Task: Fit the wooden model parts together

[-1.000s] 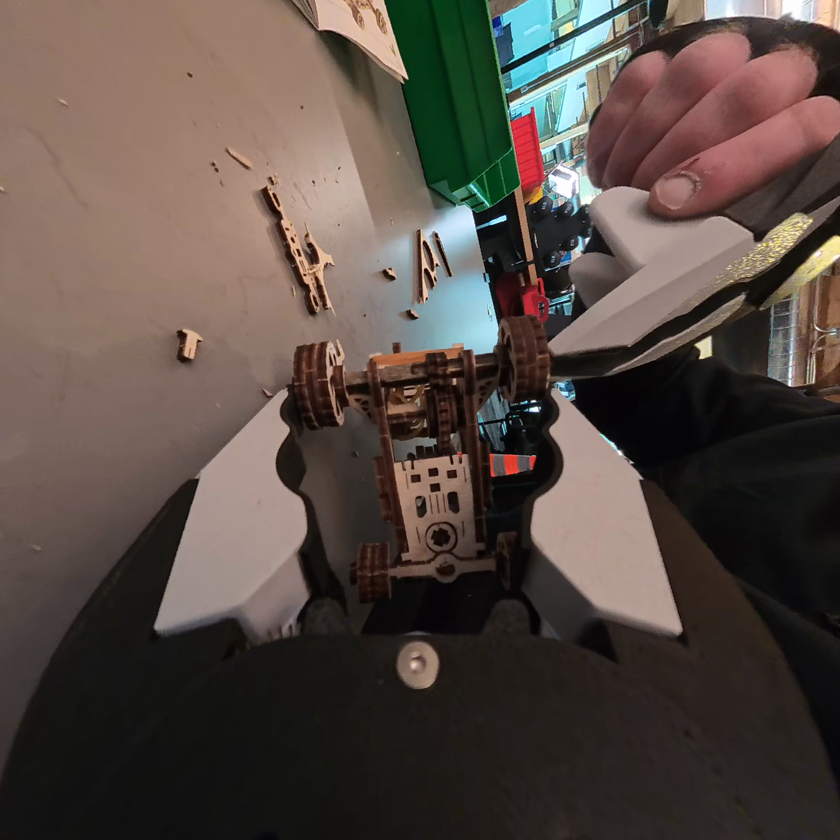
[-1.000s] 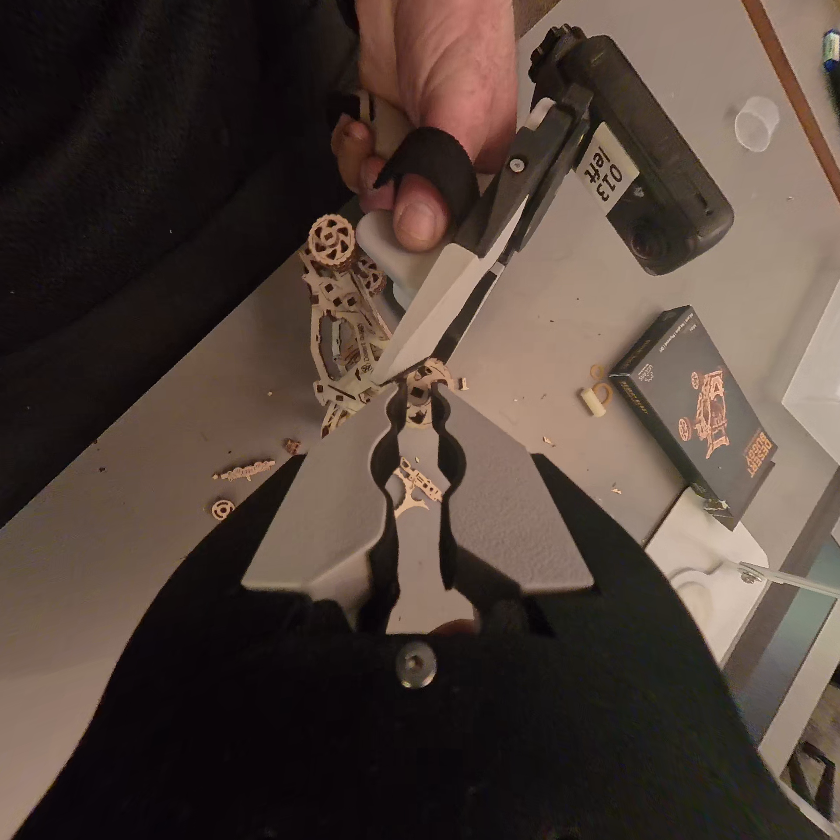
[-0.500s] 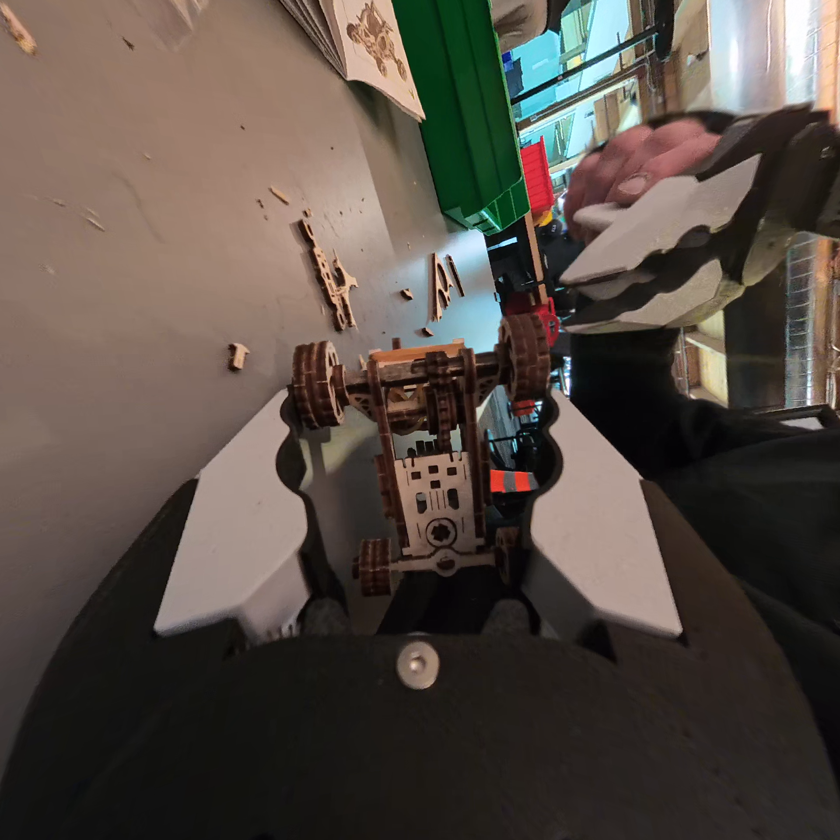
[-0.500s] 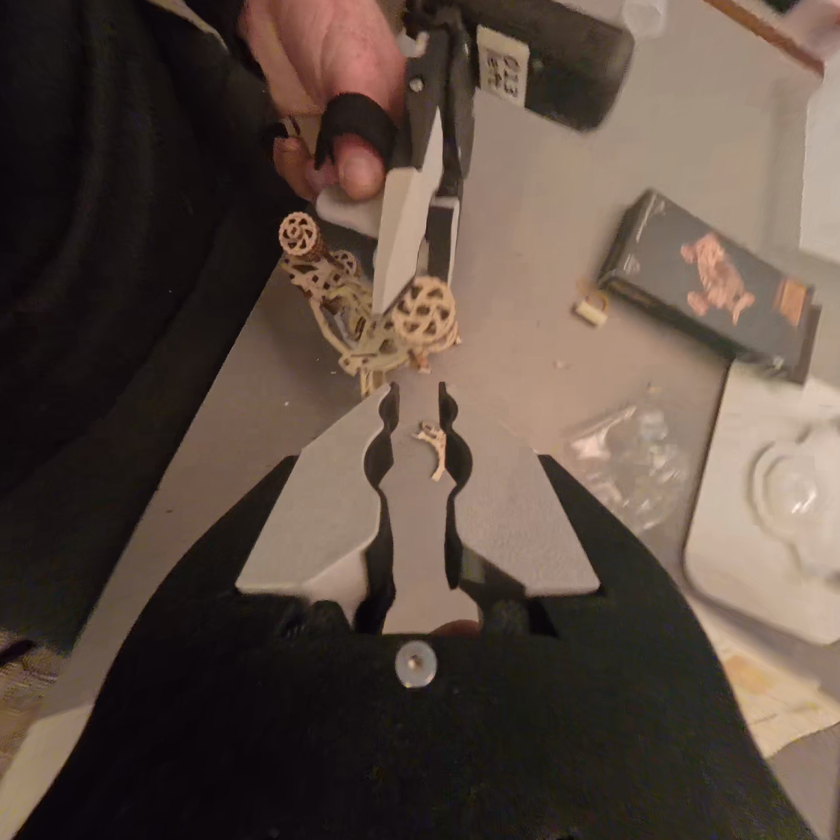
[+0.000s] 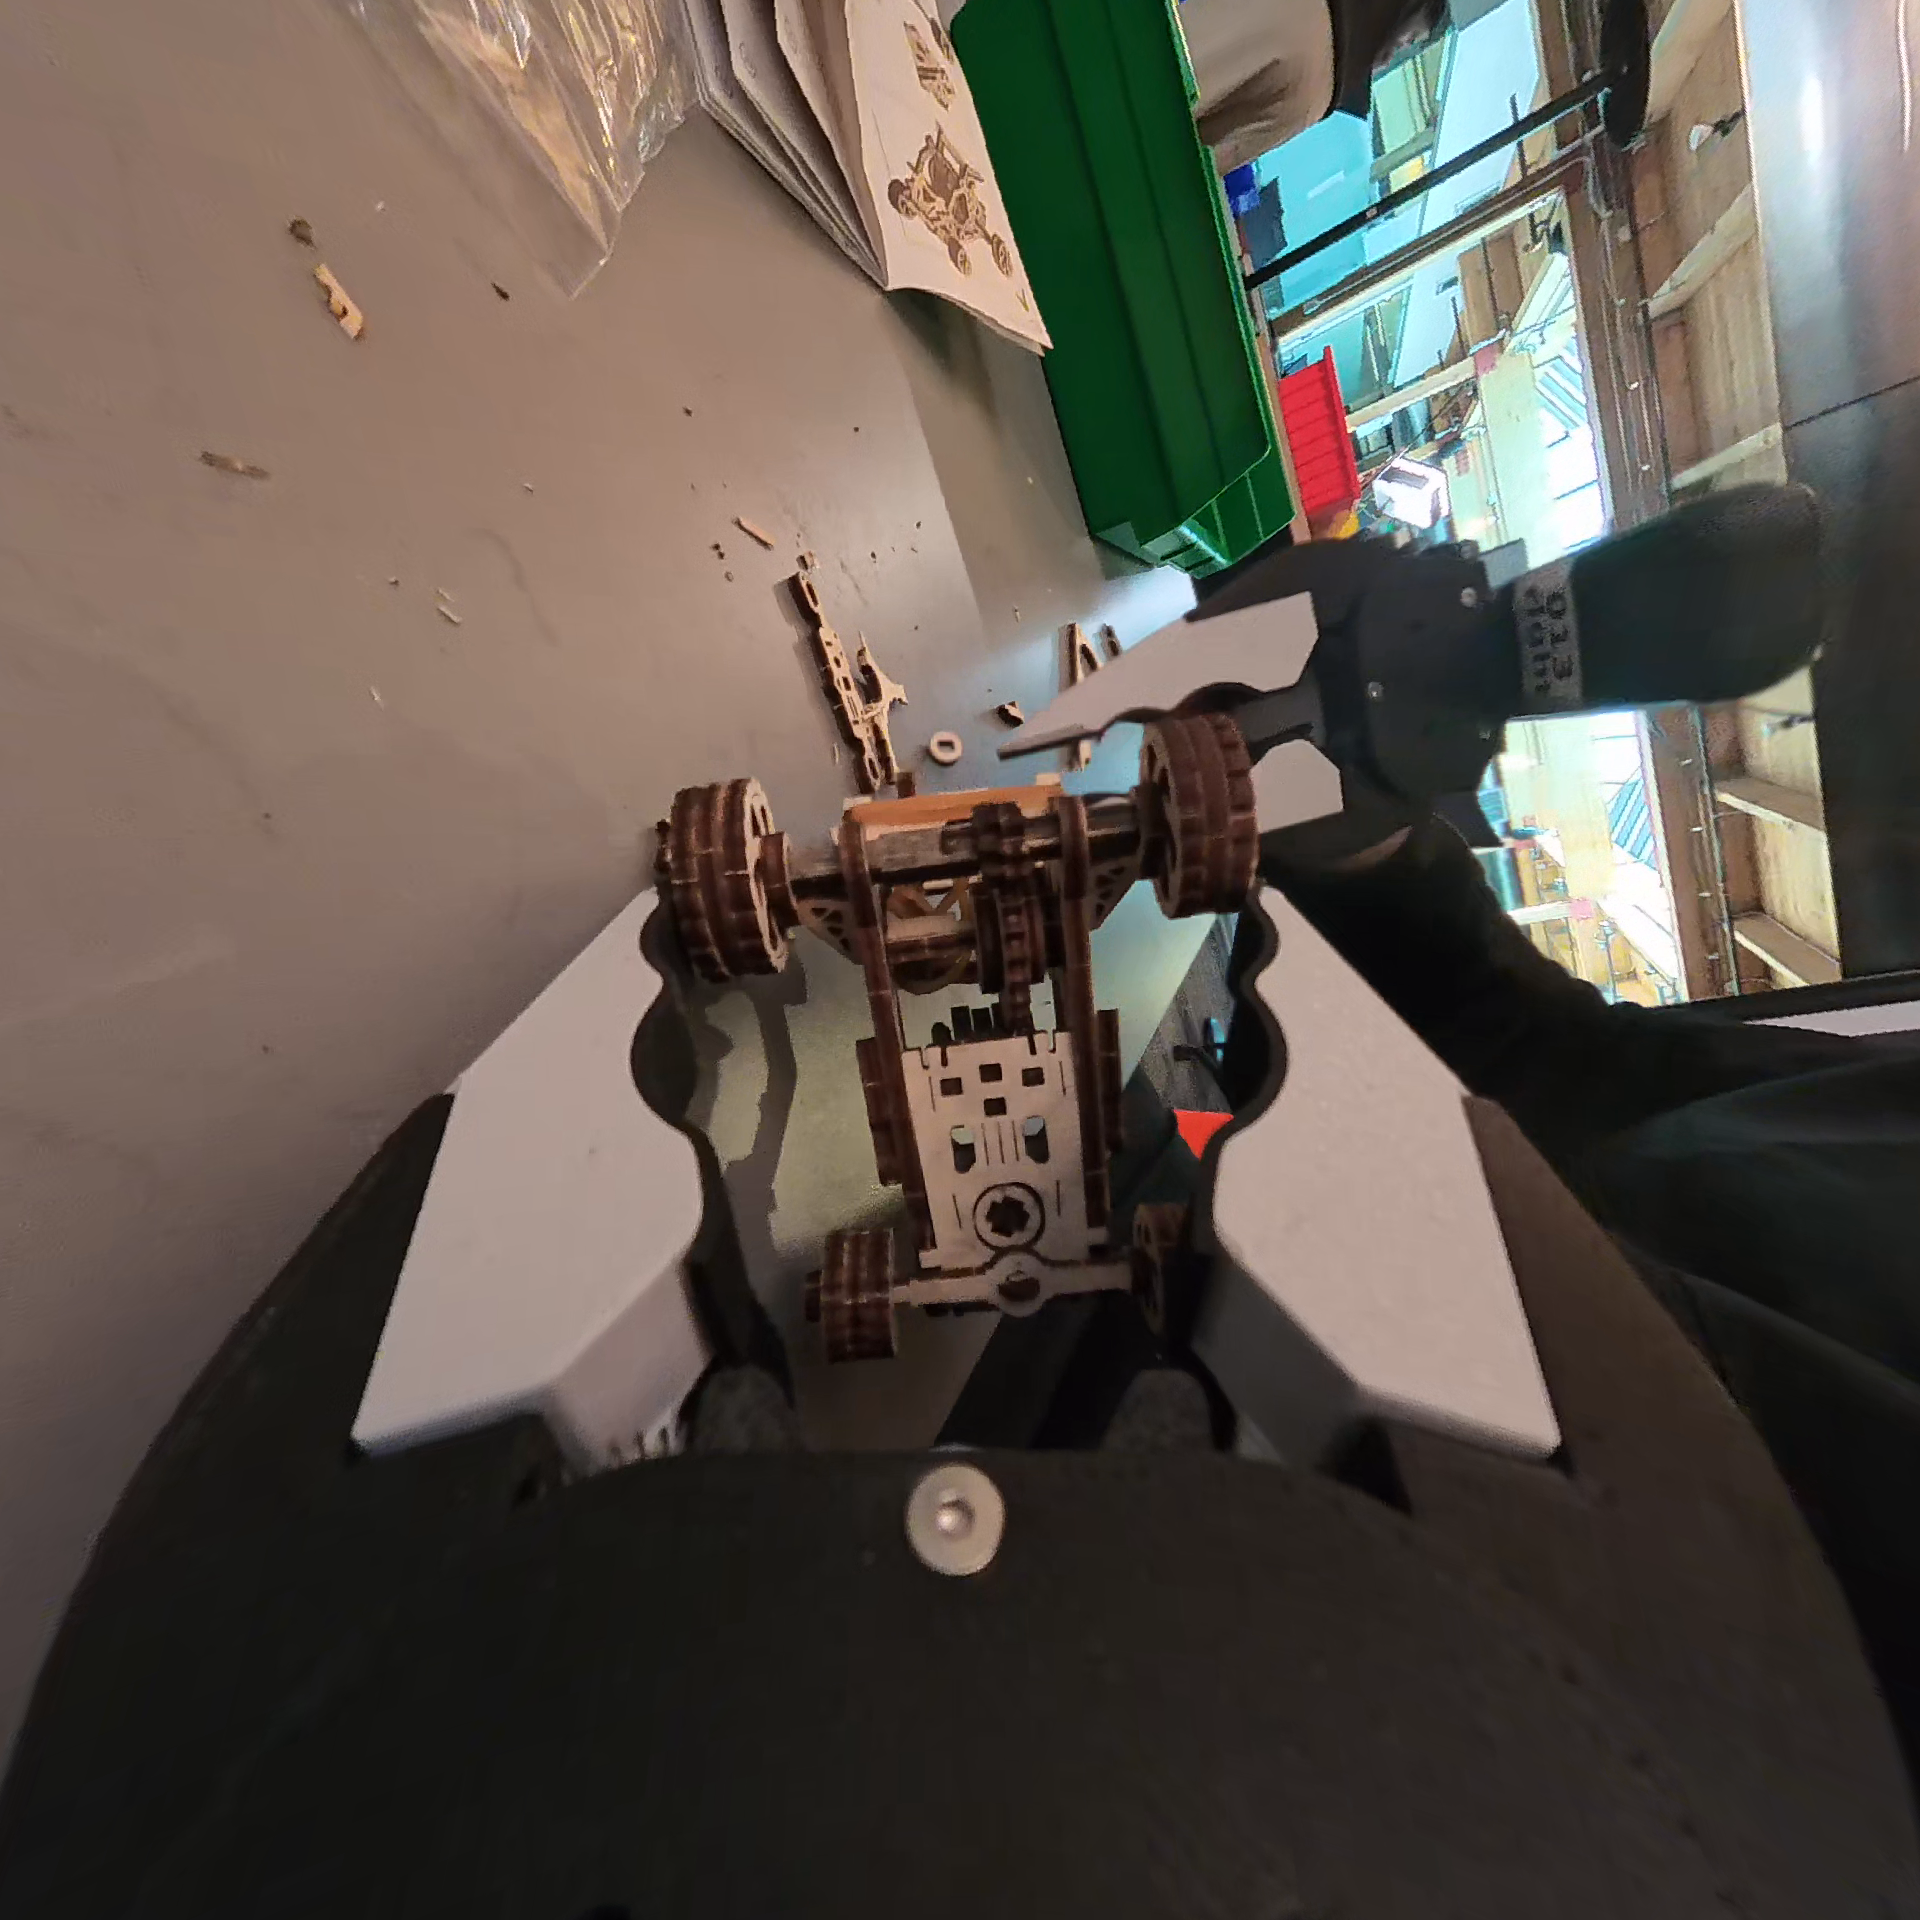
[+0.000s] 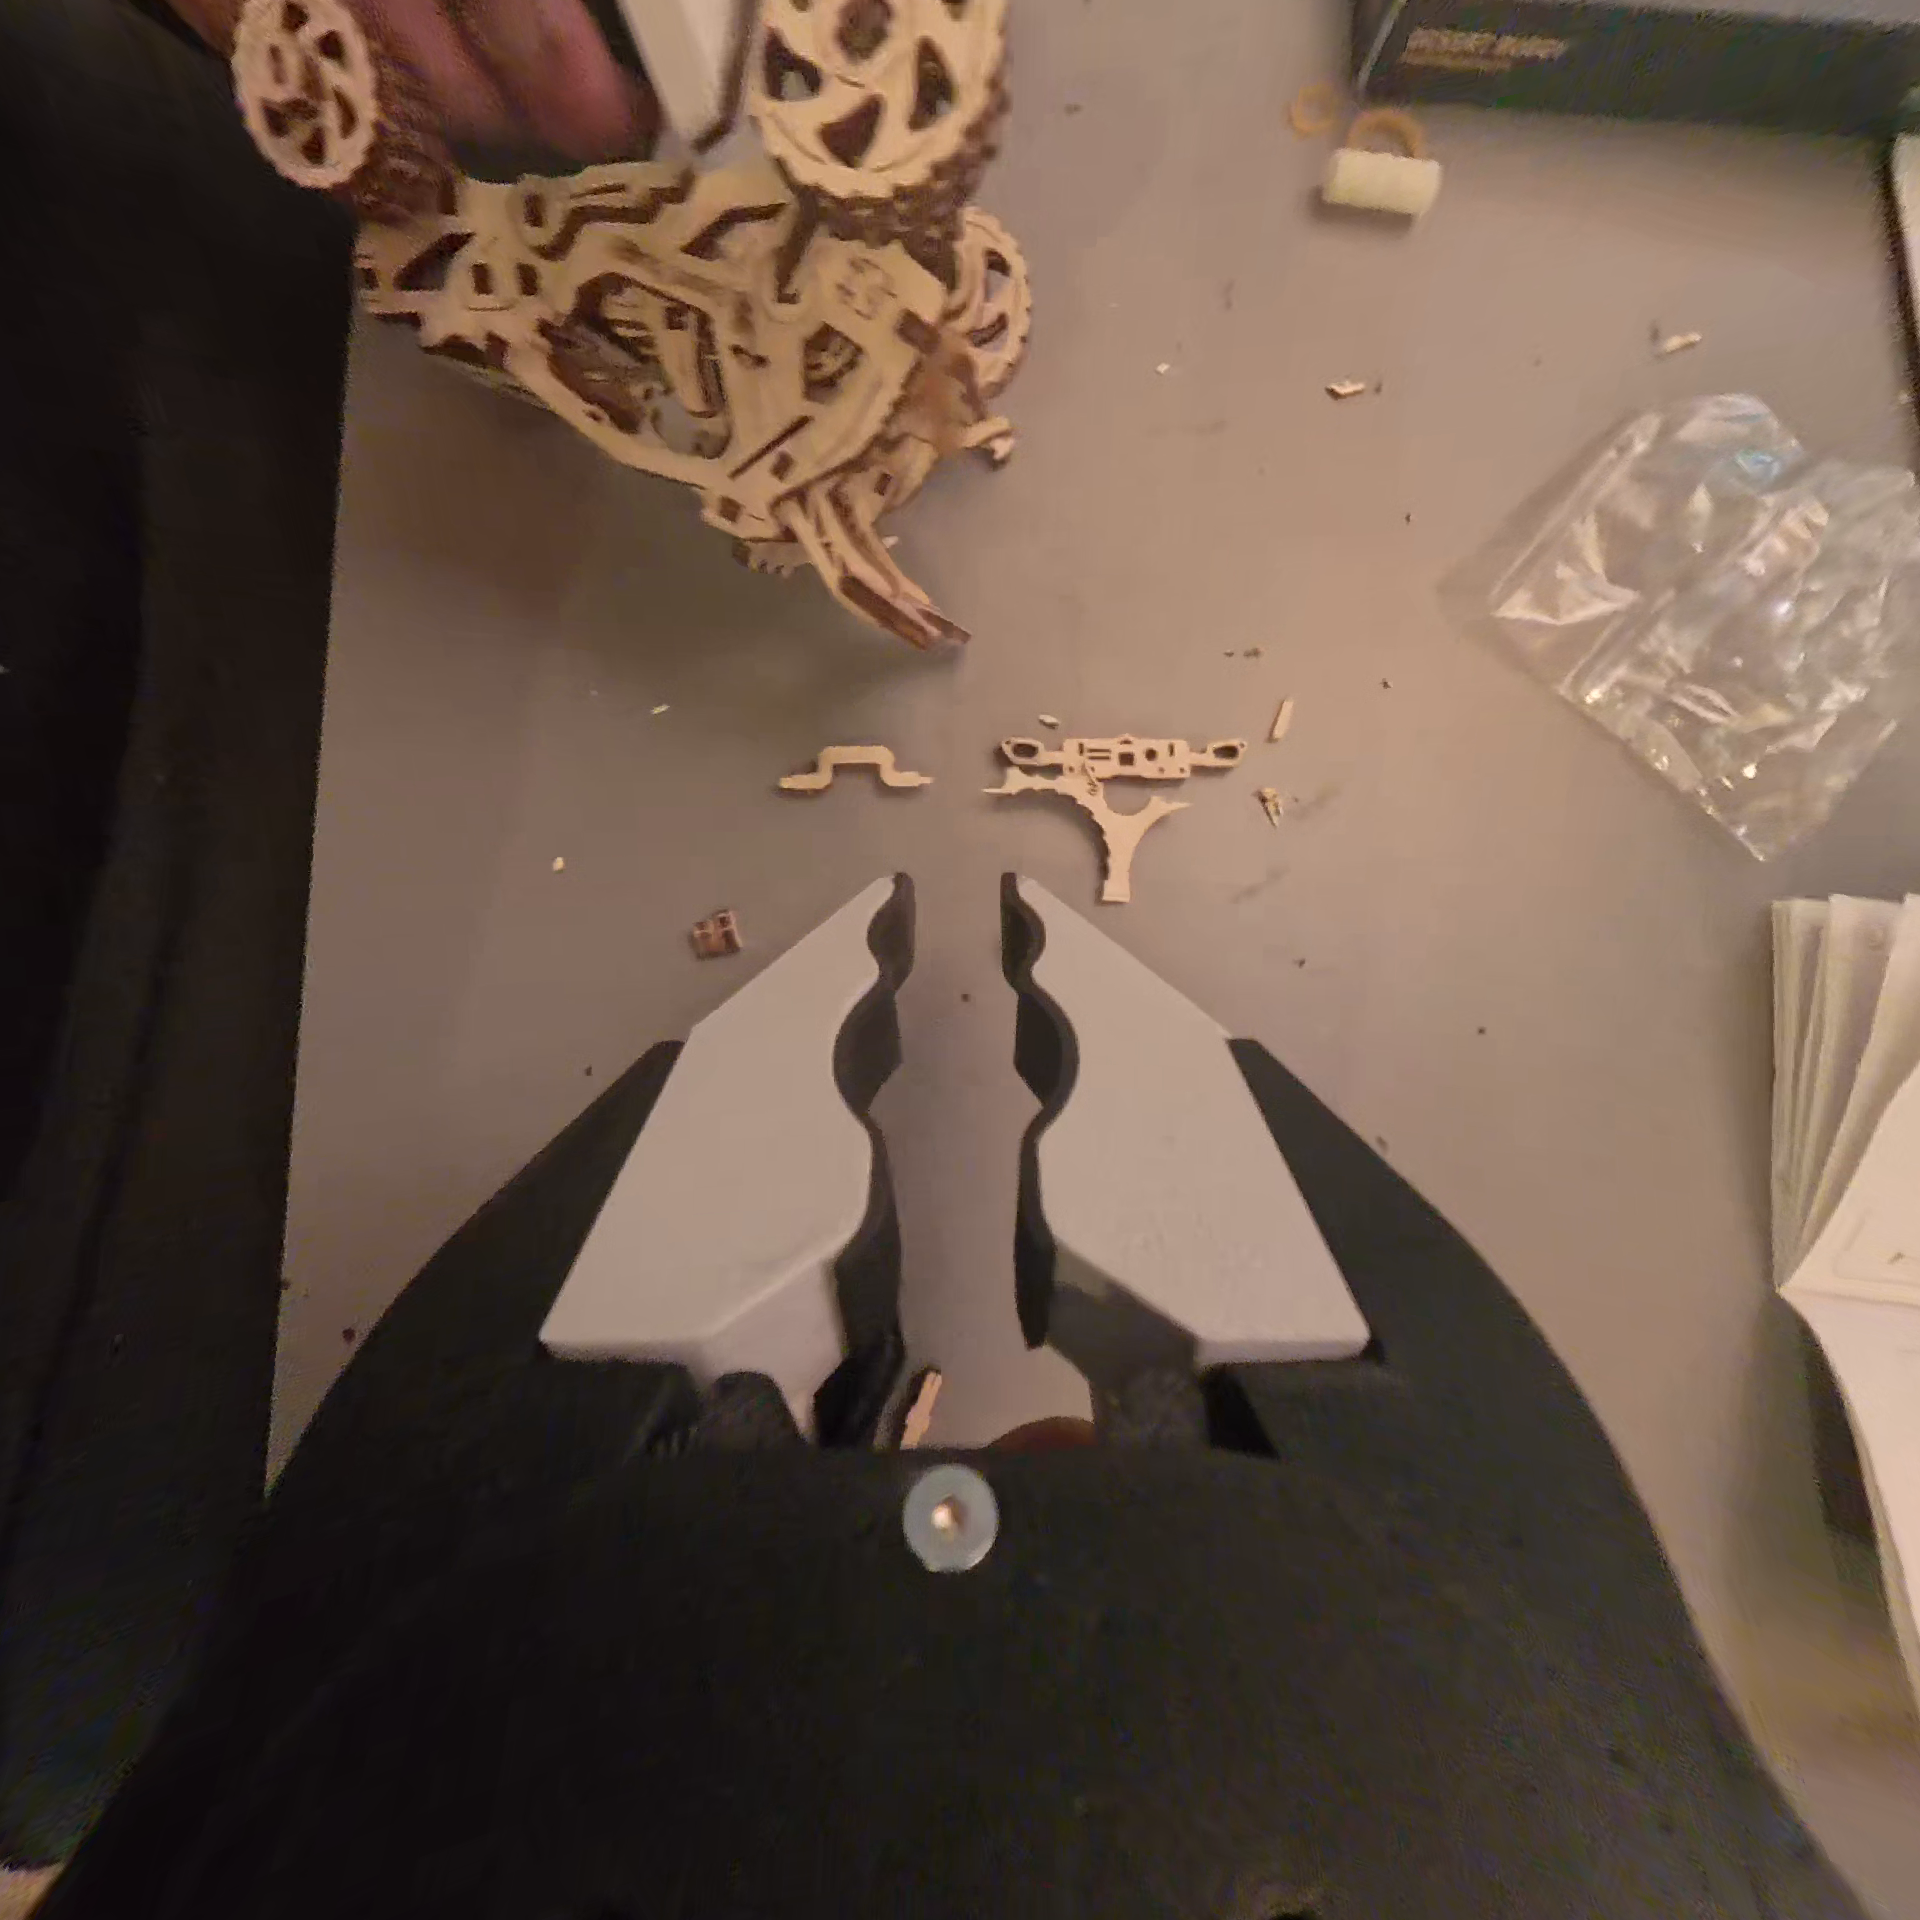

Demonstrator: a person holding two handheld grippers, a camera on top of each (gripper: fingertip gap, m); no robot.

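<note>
My left gripper (image 5: 956, 920) is shut on the wooden buggy model (image 5: 987, 1039), held lengthwise between its fingers with the large wheels at the tips. The model also shows at the top left of the right wrist view (image 6: 707, 343), held above the grey table (image 6: 623, 1039). My right gripper (image 6: 956, 883) is narrowly open and empty, low over the table, just short of a small bracket part (image 6: 857, 774) and a flat forked part (image 6: 1117, 790). In the left wrist view the right gripper (image 5: 1143, 727) is behind the model's right large wheel (image 5: 1195, 821).
A clear plastic bag (image 6: 1714, 613), a black box (image 6: 1621, 52), a booklet (image 6: 1849, 1143) and a small white roll (image 6: 1382, 182) lie to the right. A green bin (image 5: 1122, 281) and instruction sheets (image 5: 935, 177) are farther off. The table edge and dark clothing are at the left. The gap from one gripper's tips to the other's is roughly 10 cm.
My right gripper has pulled back from the model's large wheel and moved over the loose parts on the table. My left gripper keeps hold of the model.
</note>
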